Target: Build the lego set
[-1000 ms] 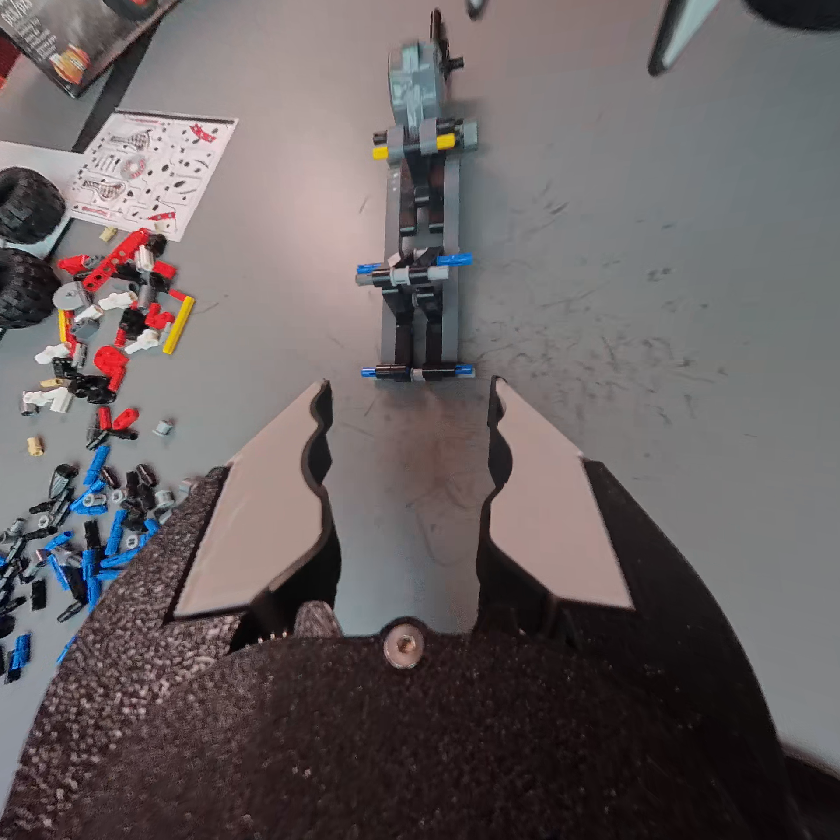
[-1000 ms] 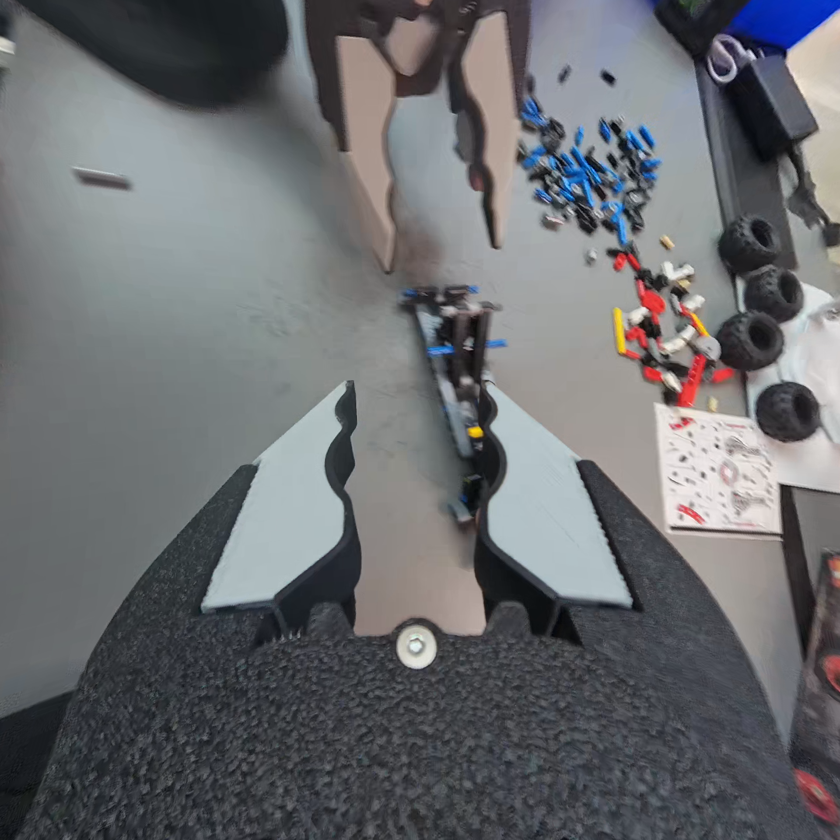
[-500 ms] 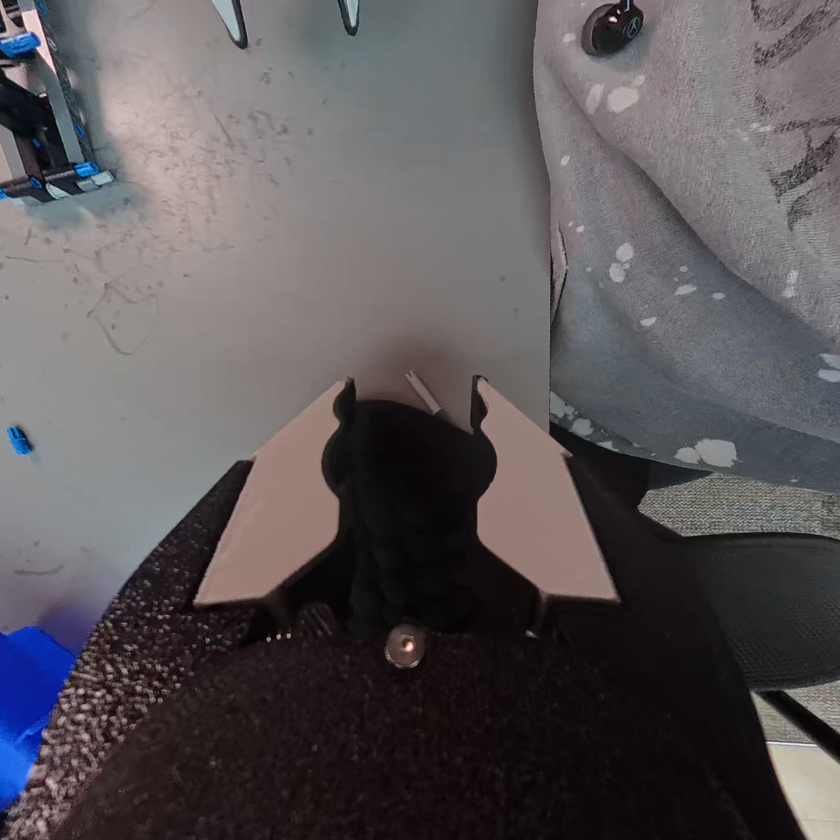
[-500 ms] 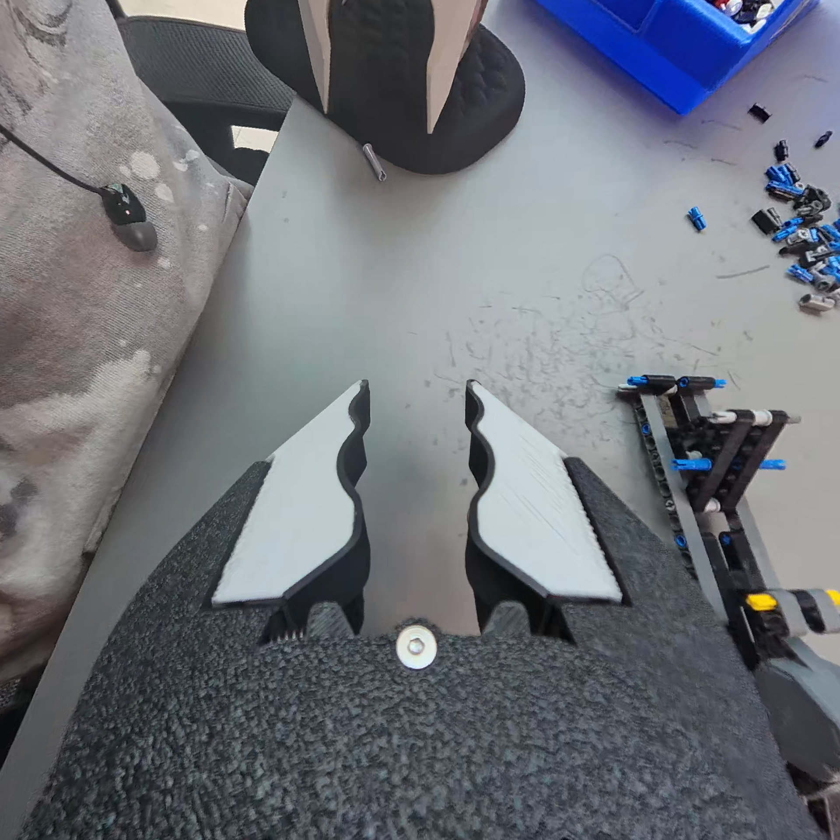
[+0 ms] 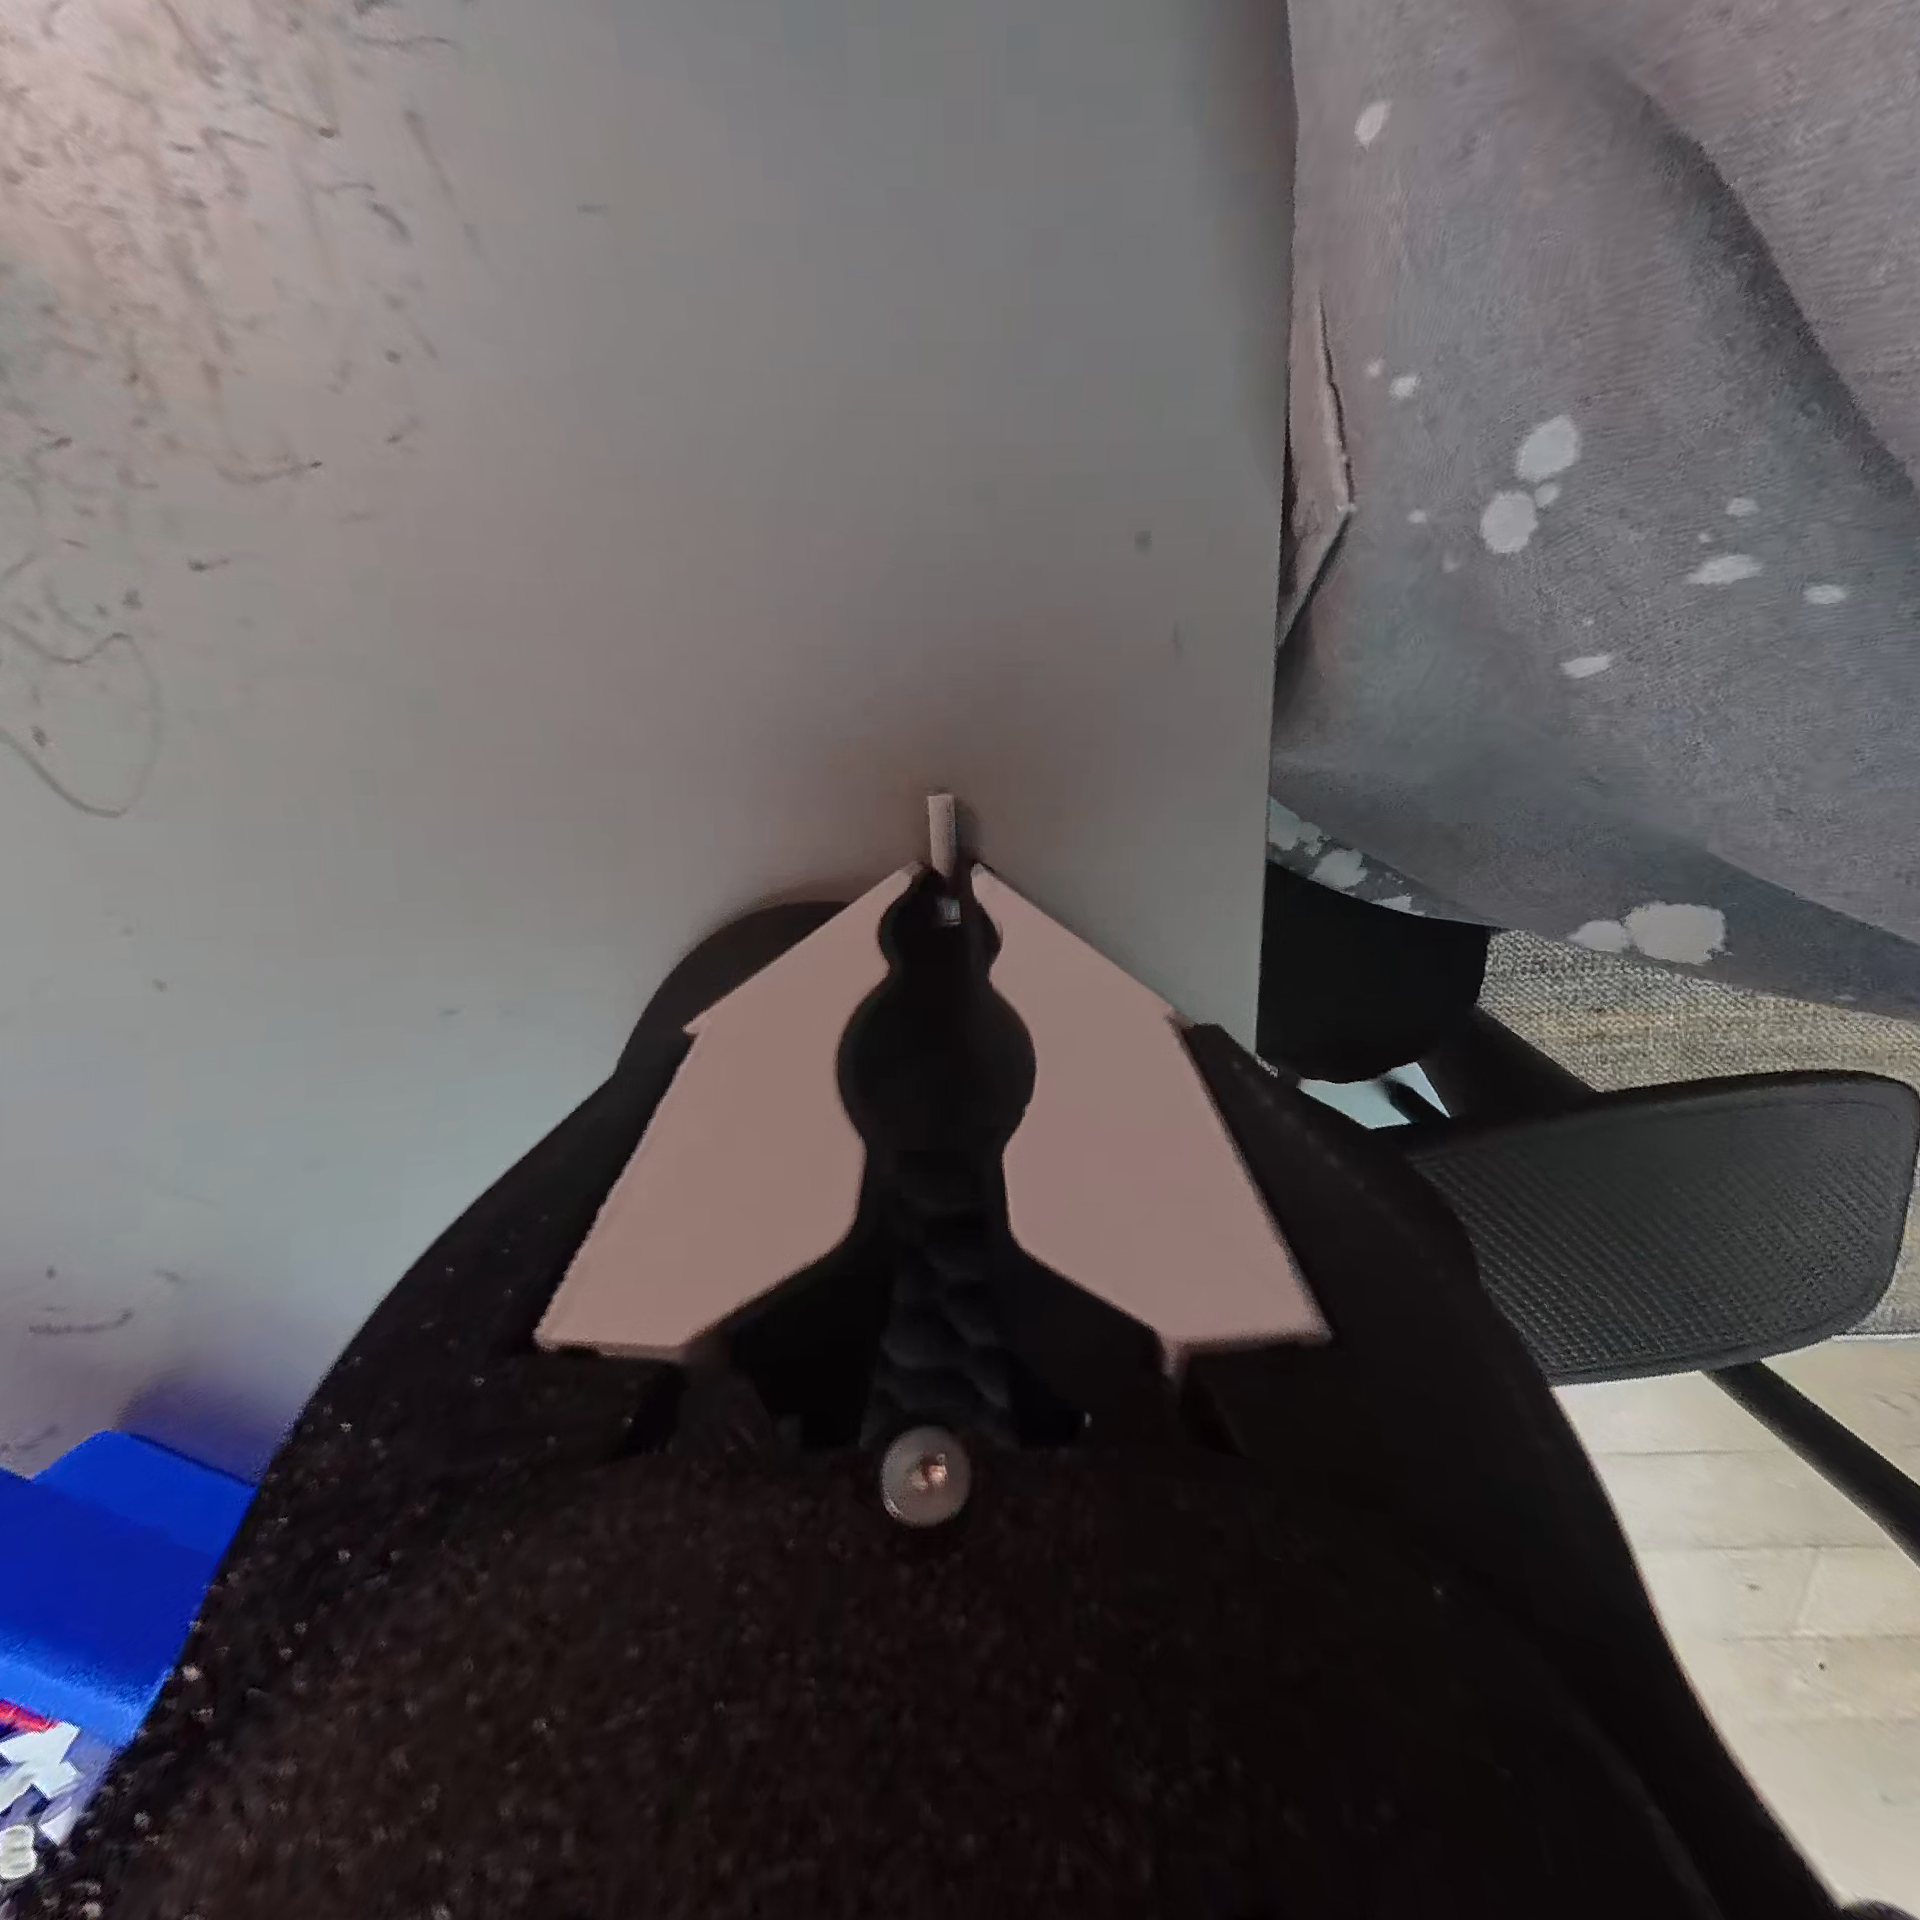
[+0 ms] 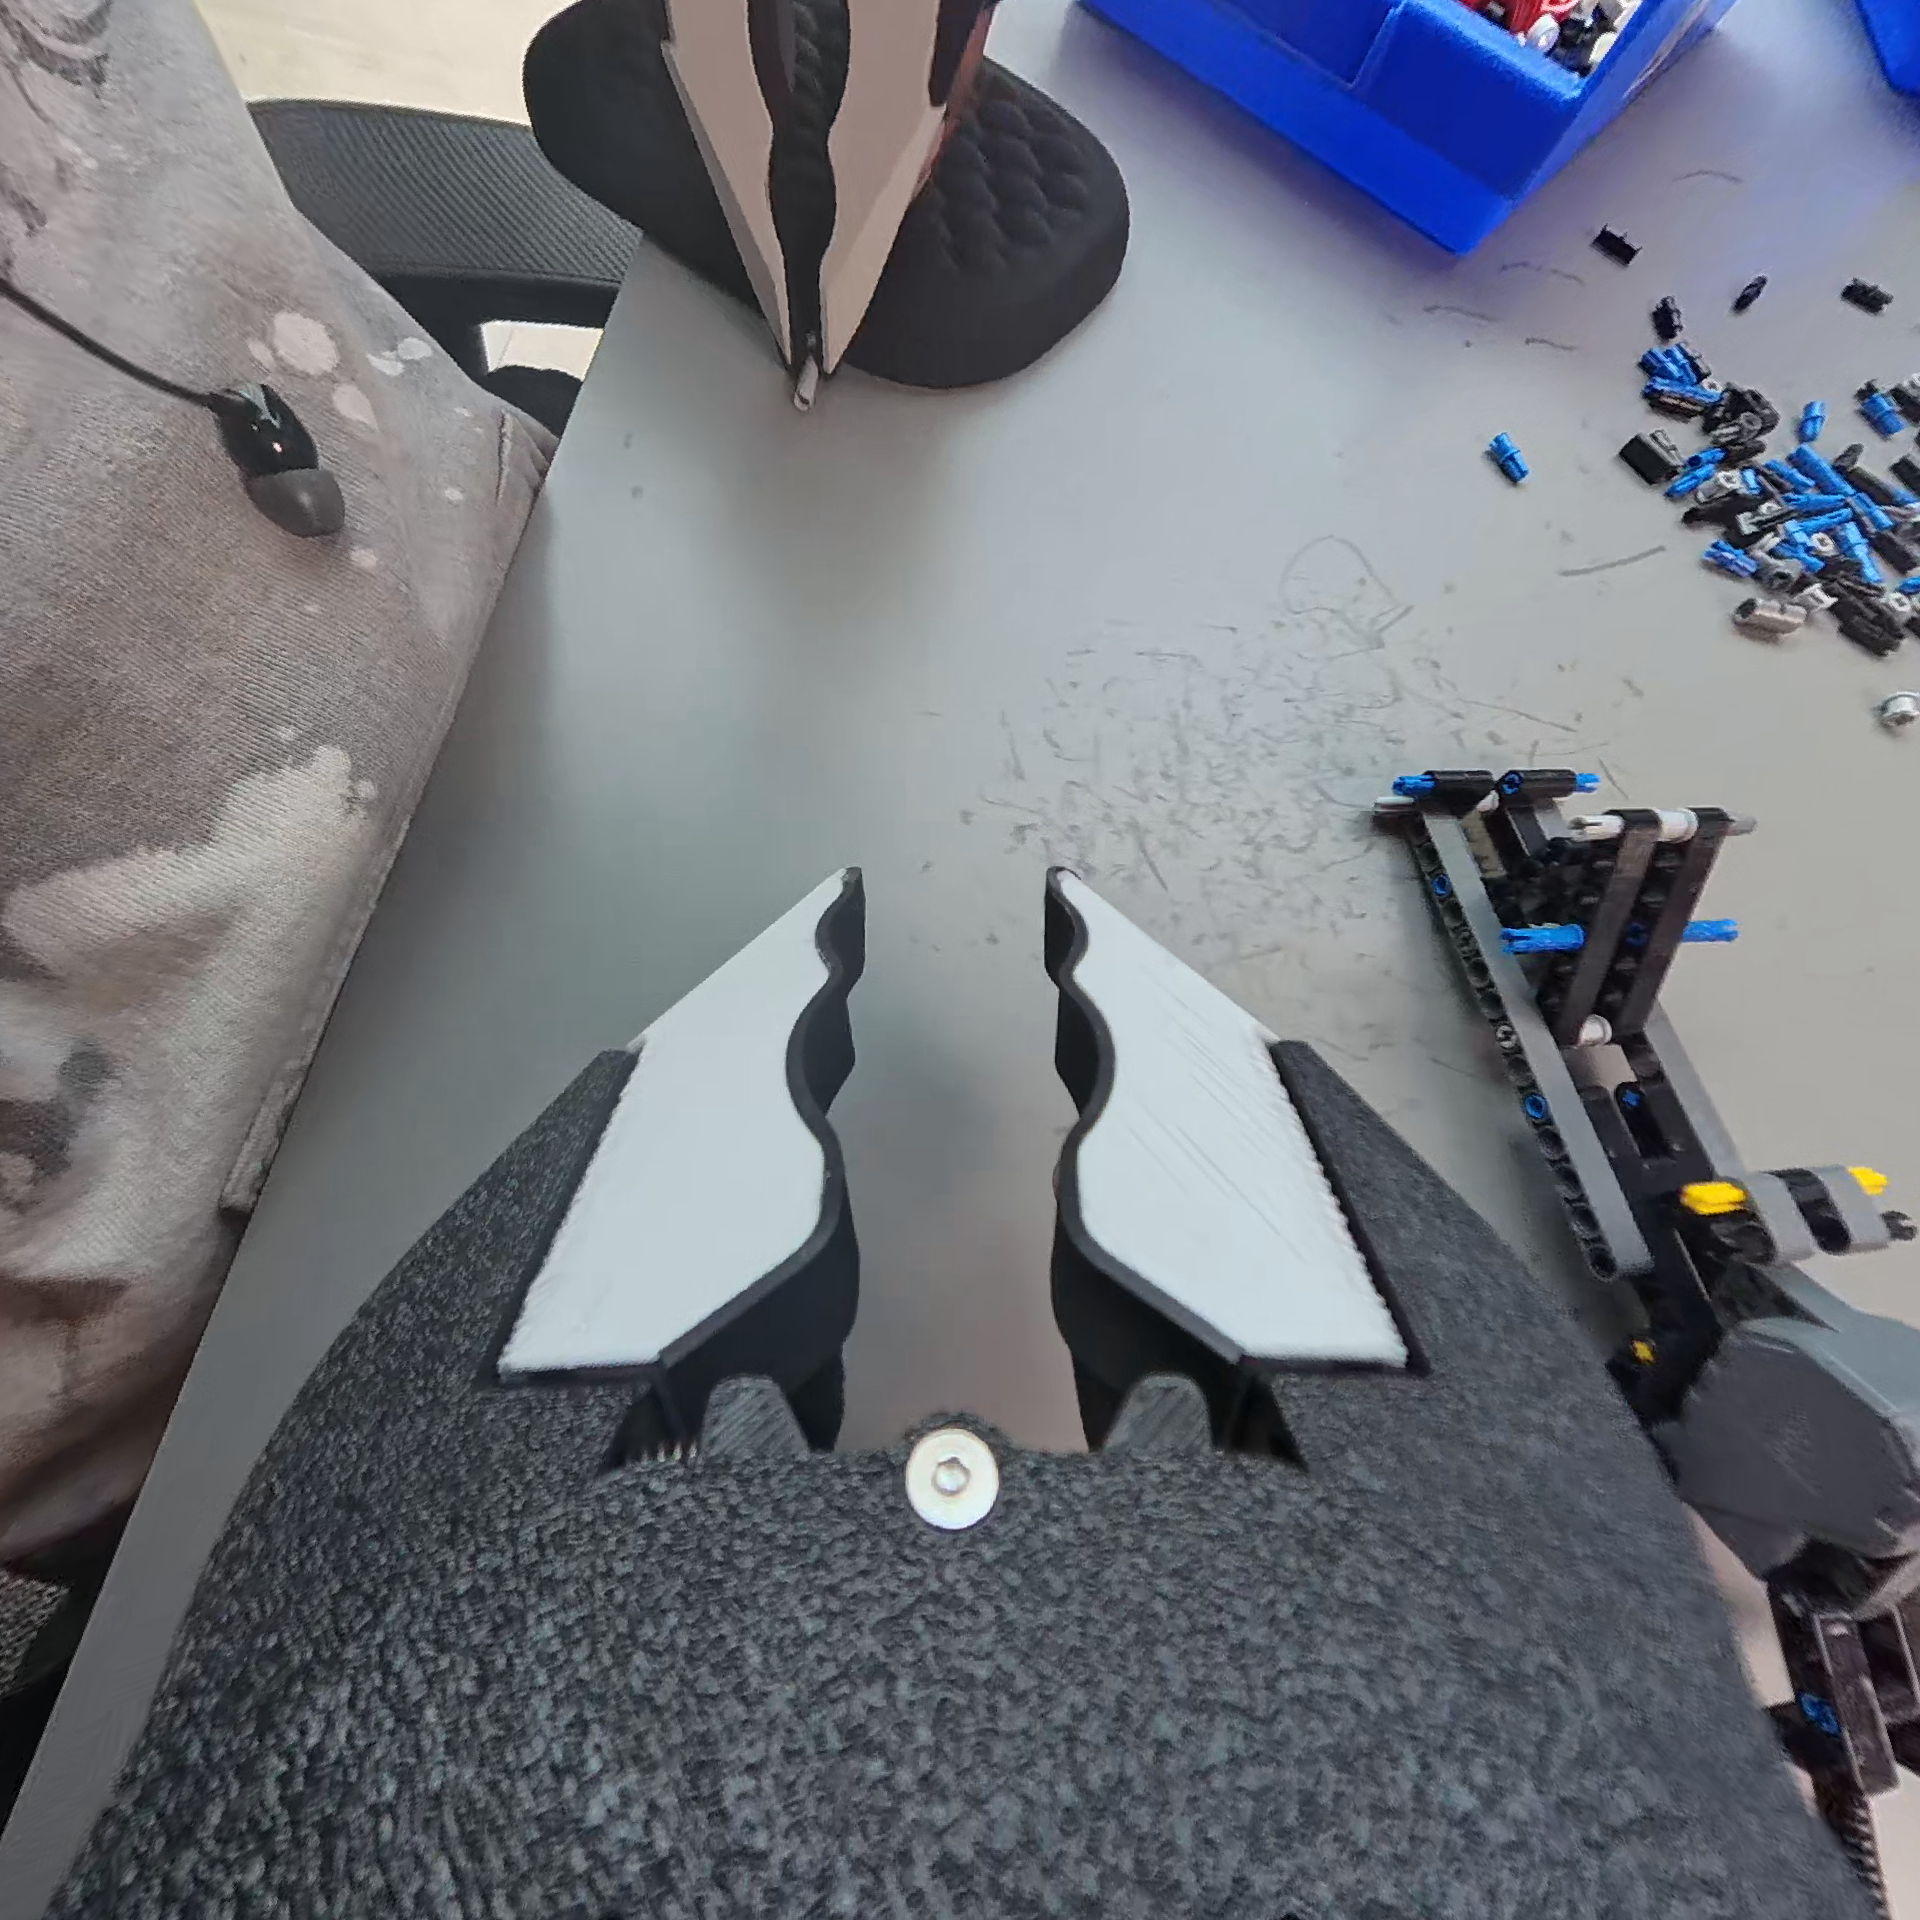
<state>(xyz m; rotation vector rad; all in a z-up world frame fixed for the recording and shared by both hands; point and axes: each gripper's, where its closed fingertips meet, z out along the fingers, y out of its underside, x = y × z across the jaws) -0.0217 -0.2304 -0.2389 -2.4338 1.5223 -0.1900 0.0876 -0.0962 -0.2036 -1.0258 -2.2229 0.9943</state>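
My left gripper is shut on a small light grey axle pin near the table's edge by the person. The pin's tip sticks out past the fingertips and rests on the table. The right wrist view shows the same gripper from the far side, with the pin at its tips. My right gripper is open and empty above bare table. The half-built chassis, grey and black beams with blue and yellow pins, lies to its right.
A pile of blue and black pins lies at the far right. A blue parts bin stands at the back right. The person's grey garment and a black chair sit past the table edge. Across from one pair of fingers to the other is roughly 20 cm.
My left gripper swung from the chassis to the table edge, then closed on the grey pin. My right gripper turned left off the chassis and narrowed a little, staying open.
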